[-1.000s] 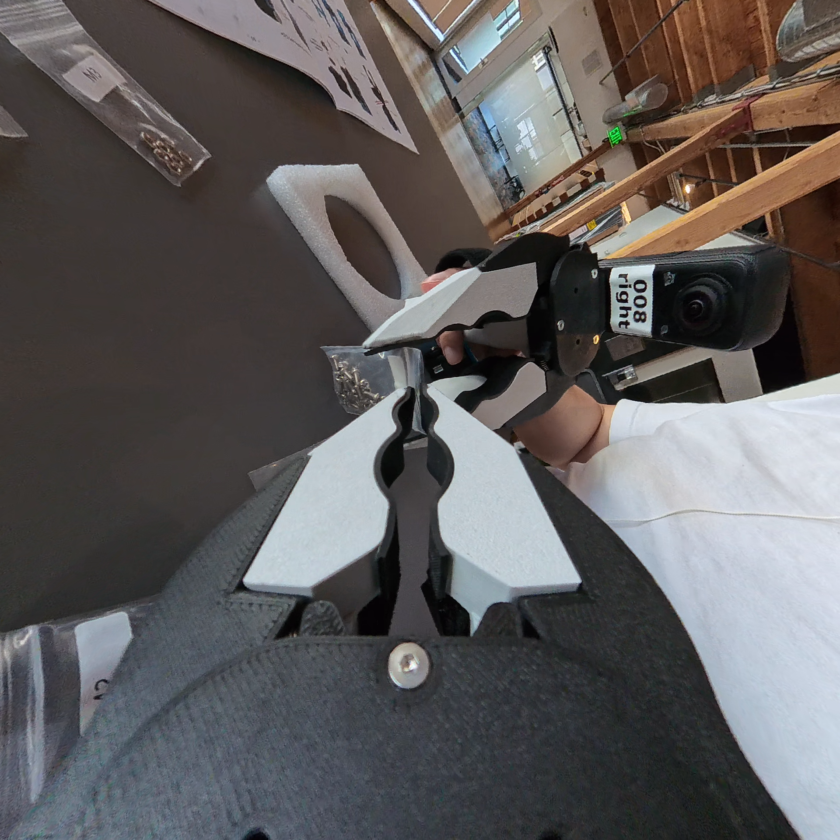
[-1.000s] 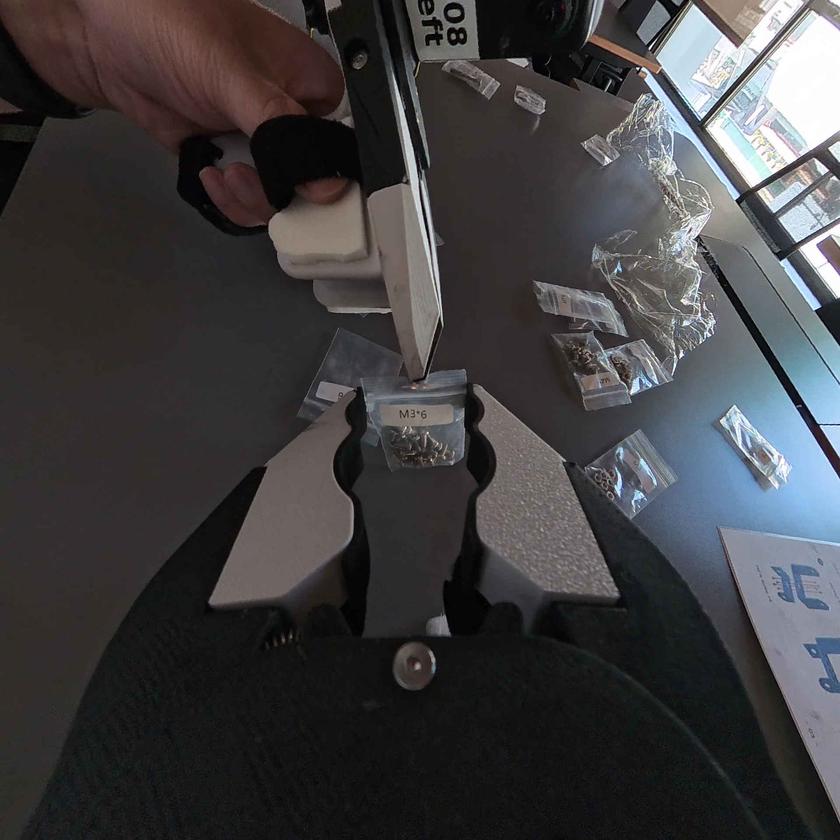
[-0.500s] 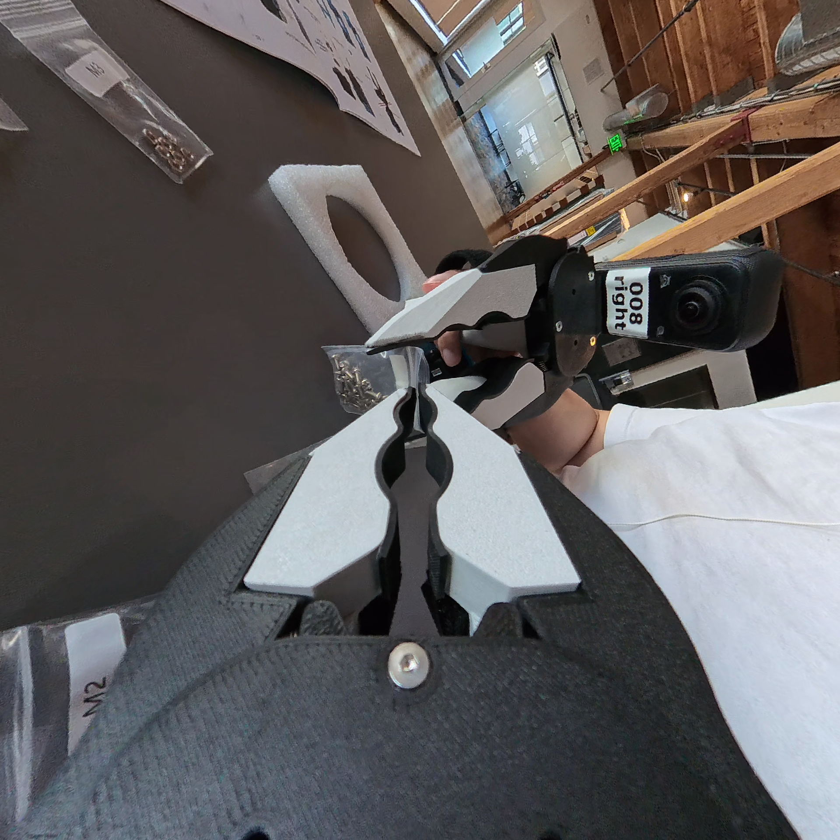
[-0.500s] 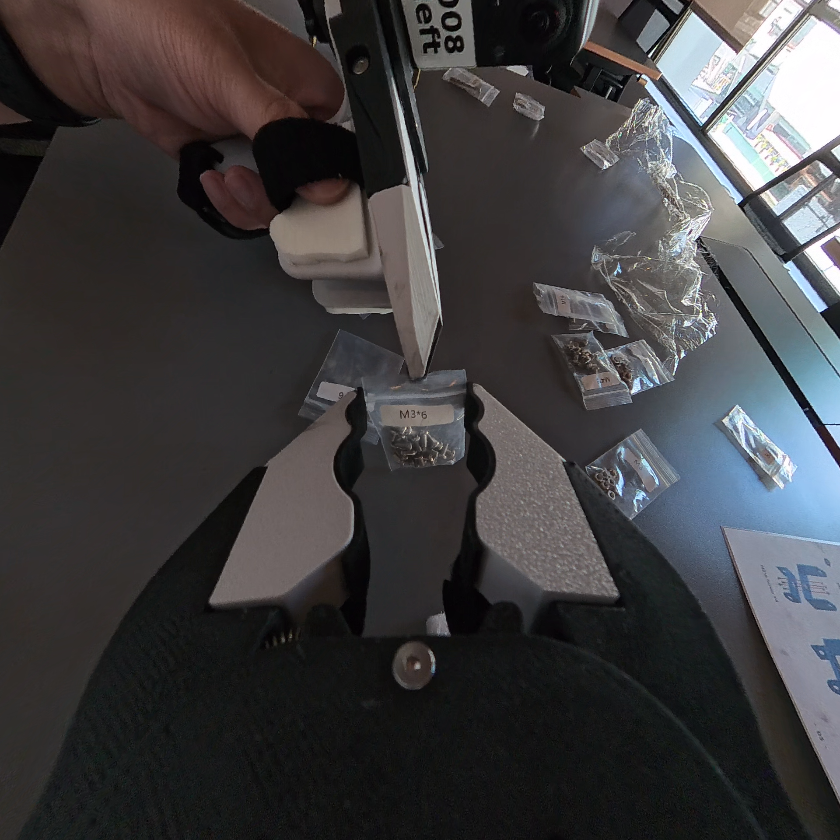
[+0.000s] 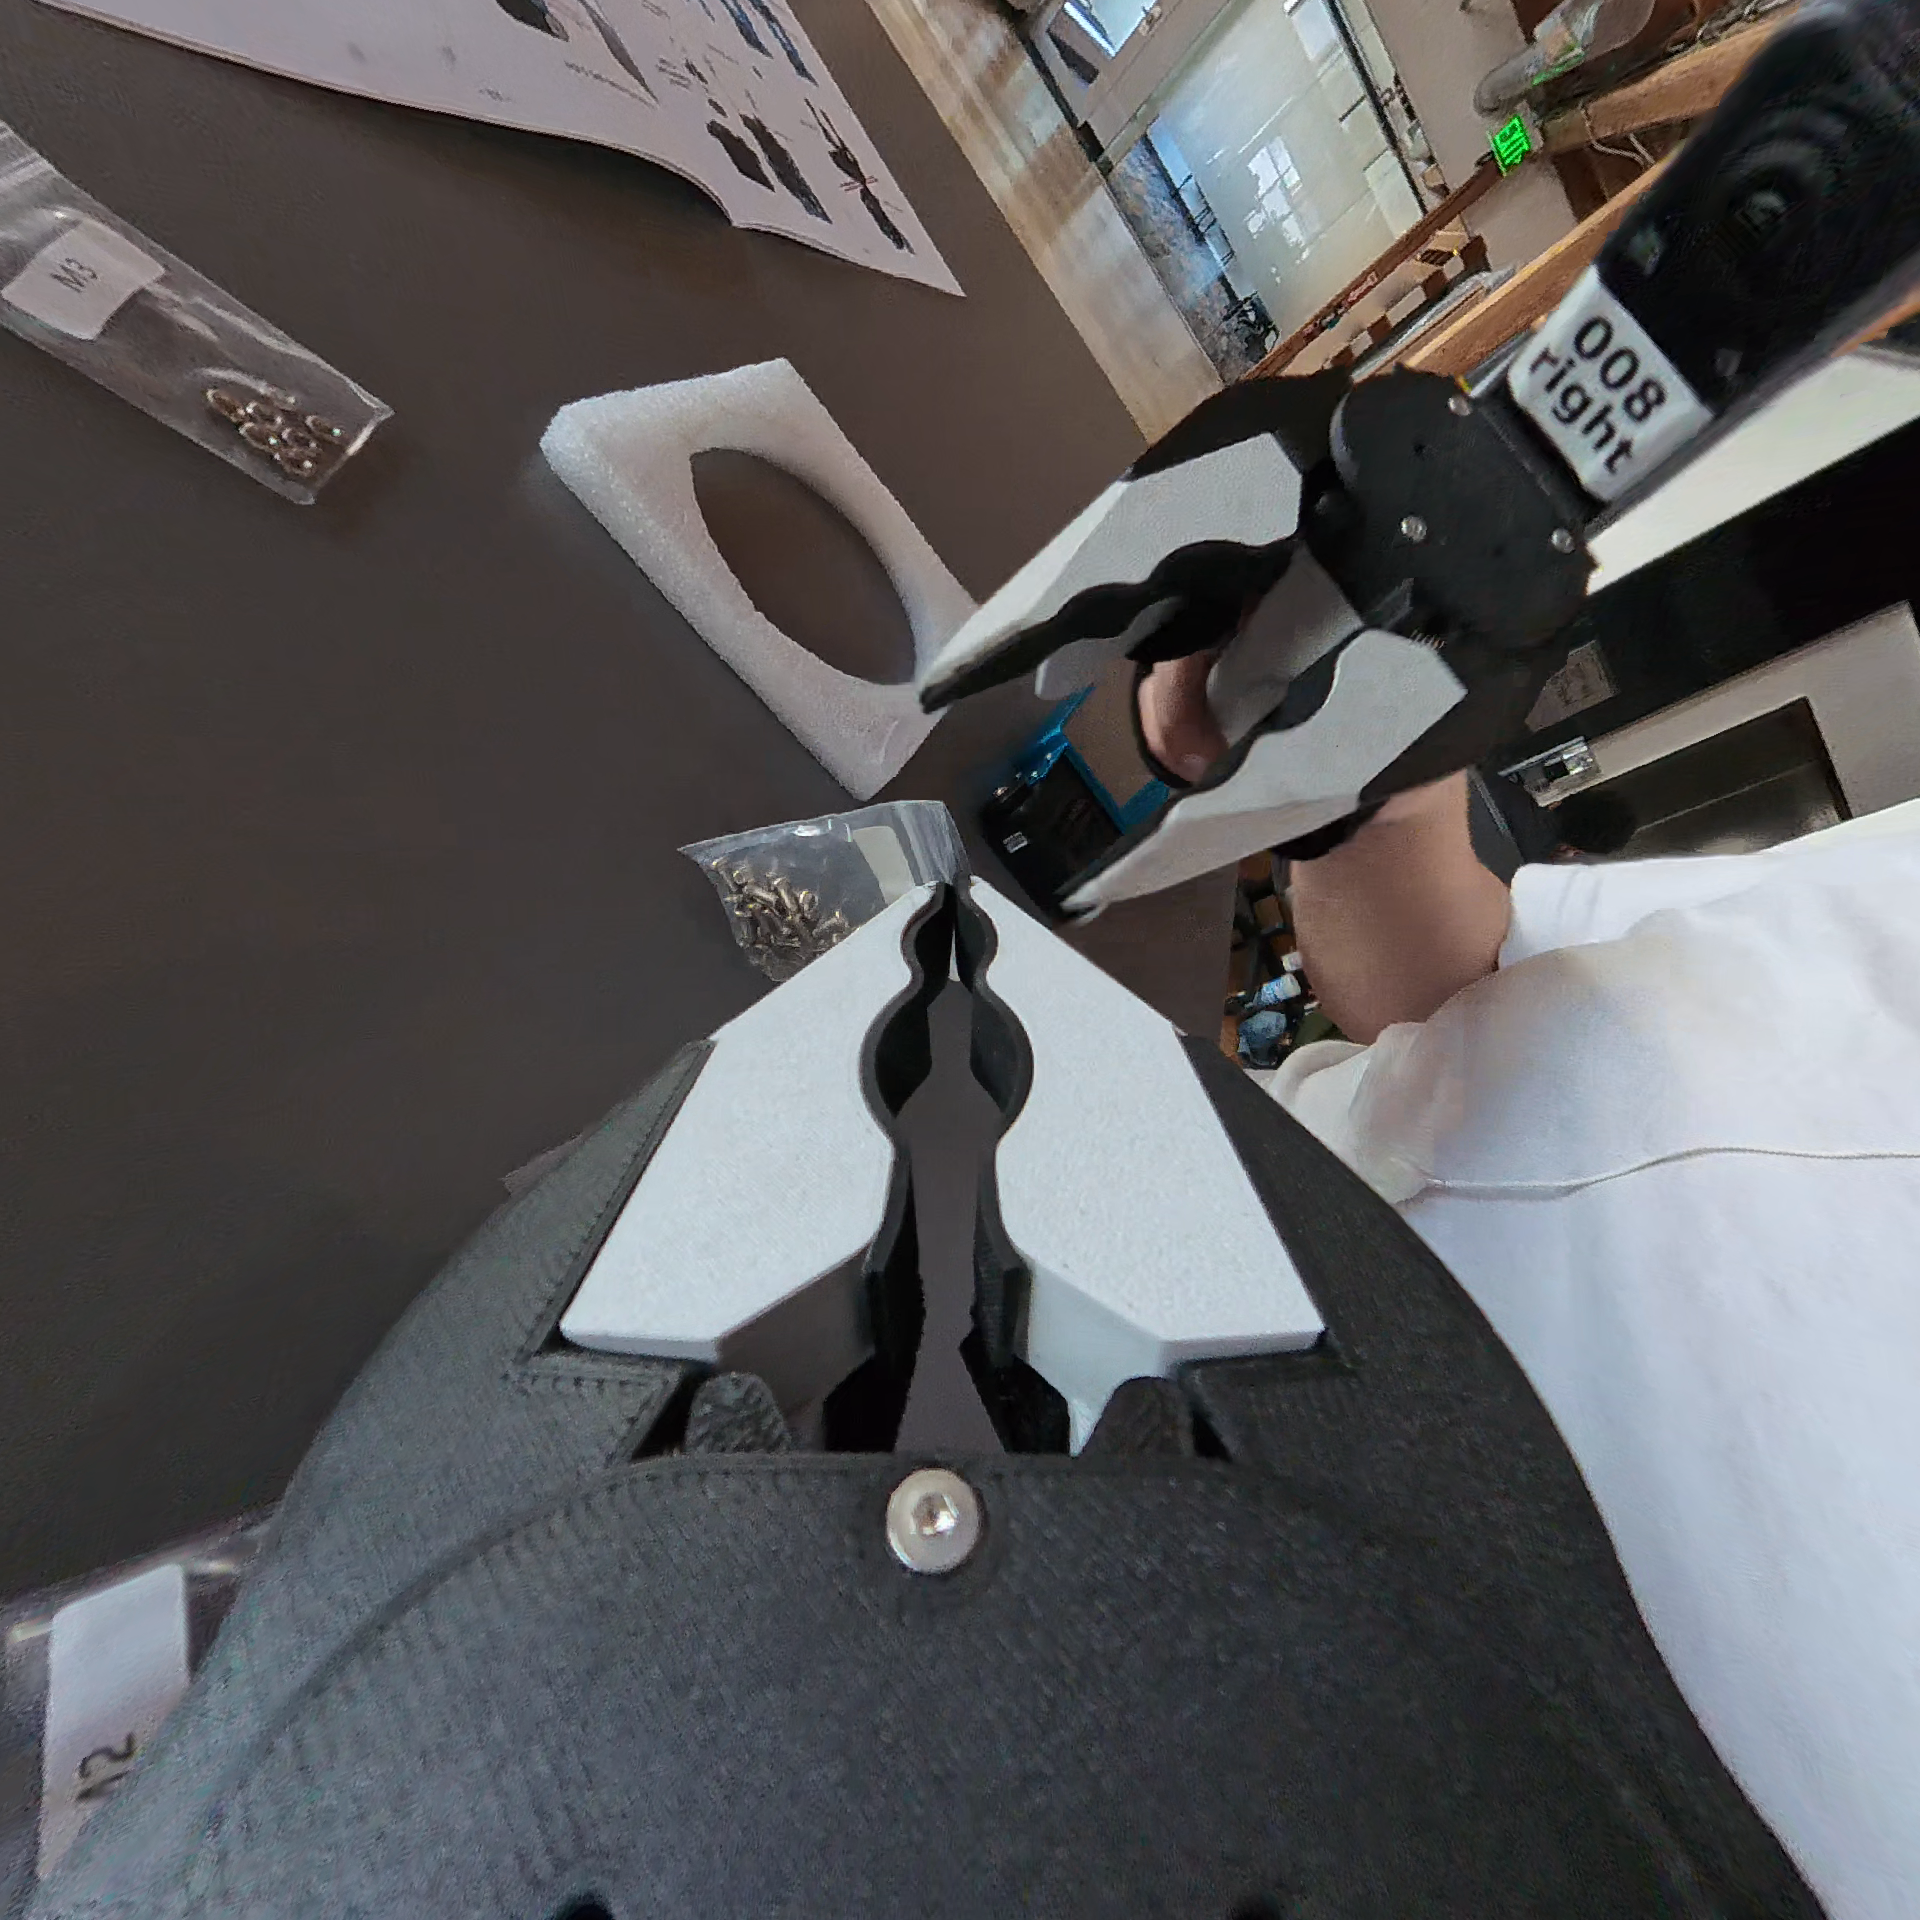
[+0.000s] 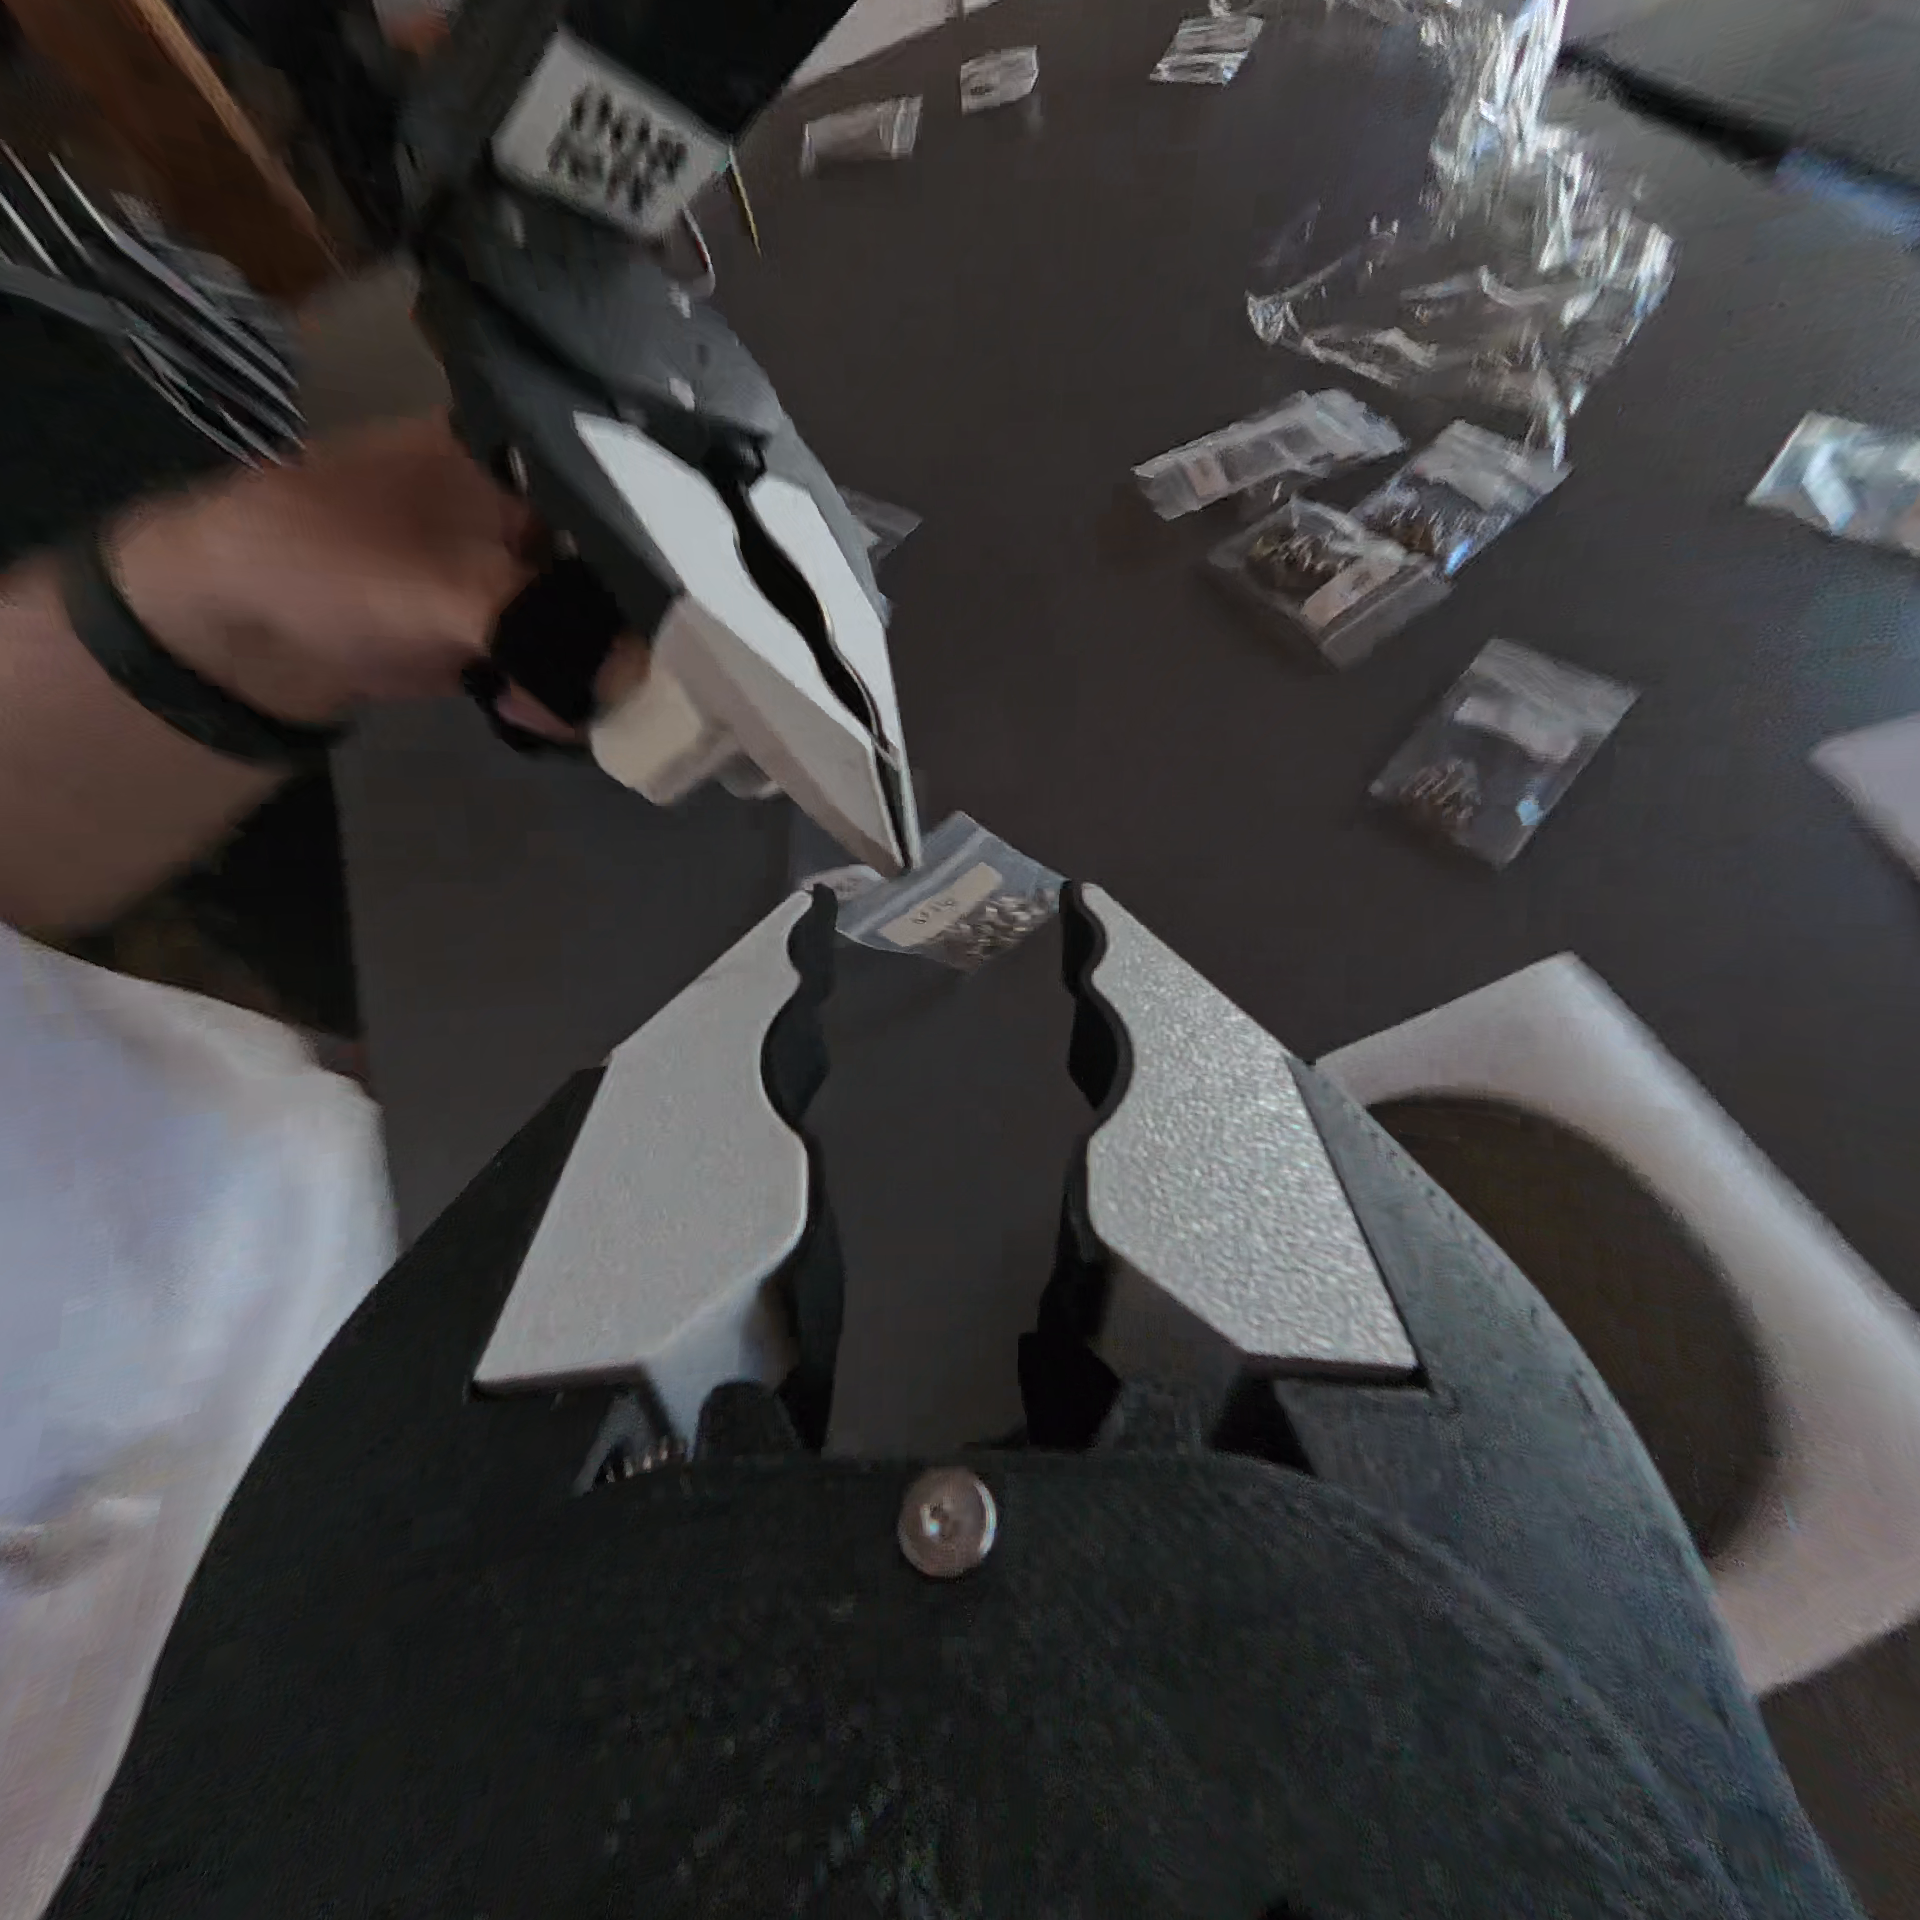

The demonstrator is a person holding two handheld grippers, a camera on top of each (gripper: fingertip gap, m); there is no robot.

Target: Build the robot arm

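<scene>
Closest in, left gripper [image 5: 954,896] pinched tight on the top edge of a small clear bag of screws [image 5: 800,902], fingertips pressed together with the plastic between them. Bag hanging by that edge above the dark table [image 5: 312,831], screws bunched at its low end. In the right wrist view, same bag [image 6: 961,914] just past the tips of the right gripper [image 6: 943,896], not touched by them. Right gripper wide open, nothing between its jaws (a clear gap on both sides of the bag). In the left wrist view, right gripper [image 5: 987,800] up in the air just beside the bag, held by a hand [image 5: 1179,717].

A bit farther, white foam square with a round hole [image 5: 748,561] lying flat on the table. Beside the table edge, a blue and black box [image 5: 1060,790], partly hidden. Farther left, a long clear bag with small metal bits [image 5: 197,353]. Farthest, a big white printed sheet [image 5: 582,94]. In the right wrist view, more little clear bags [image 6: 1351,540] and crumpled clear plastic [image 6: 1475,239] spread over the far table, all blurry.
</scene>
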